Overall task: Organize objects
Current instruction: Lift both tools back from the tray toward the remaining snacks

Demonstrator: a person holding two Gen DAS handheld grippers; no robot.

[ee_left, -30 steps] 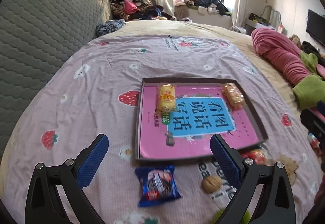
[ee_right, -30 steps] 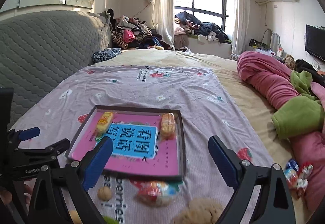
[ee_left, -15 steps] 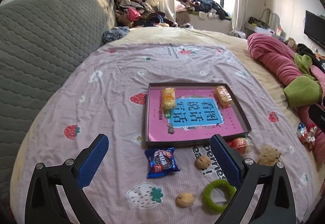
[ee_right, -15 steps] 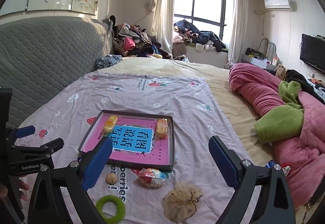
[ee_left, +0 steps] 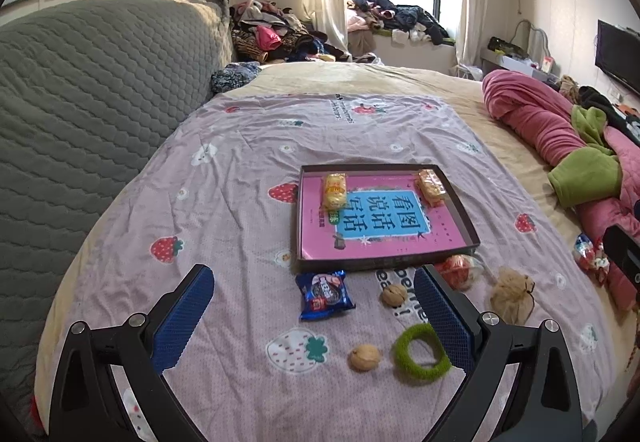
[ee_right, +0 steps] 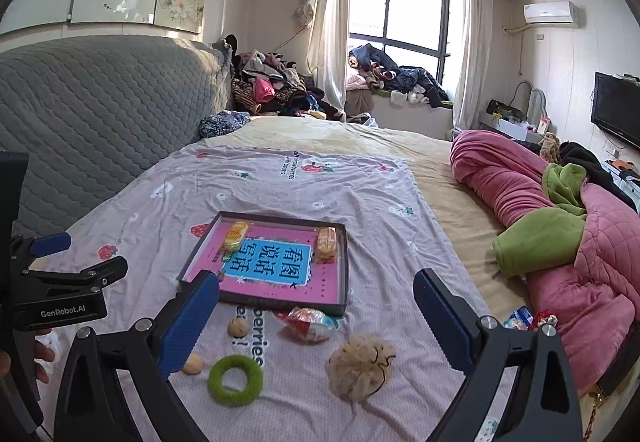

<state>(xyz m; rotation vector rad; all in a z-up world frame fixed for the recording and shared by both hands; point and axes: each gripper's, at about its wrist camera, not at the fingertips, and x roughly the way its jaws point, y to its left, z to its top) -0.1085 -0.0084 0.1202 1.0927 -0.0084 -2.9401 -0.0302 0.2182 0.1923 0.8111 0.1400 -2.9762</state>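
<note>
Two snacks (ee_left: pixel 335 190) are already lying in the tray (ee_left: pixel 468 217); the cookie pack (ee_left: pixel 325 294), walnuts (ee_left: pixel 364 358), ring (ee_left: pixel 420 353), pouch (ee_right: pixel 360 366) and candy (ee_right: pixel 310 323) are waiting on the sheet just beside it. Both grippers (ee_left: pixel 314 316) (ee_right: pixel 316 312) are hovering wide open, gripping nothing.

Pale lilac bedsheet (ee_left: pixel 240 169) dotted with red strawberries; dark-rimmed tray (ee_left: pixel 466 222) lined pink with a blue panel. Near it, blue snack packet (ee_left: pixel 325 294), fuzzy green ring (ee_left: pixel 420 354), tan walnuts (ee_left: pixel 364 358). Far left, grey quilted headboard (ee_left: pixel 100 89); right, pink-and-green blanket (ee_left: pixel 560 145).
</note>
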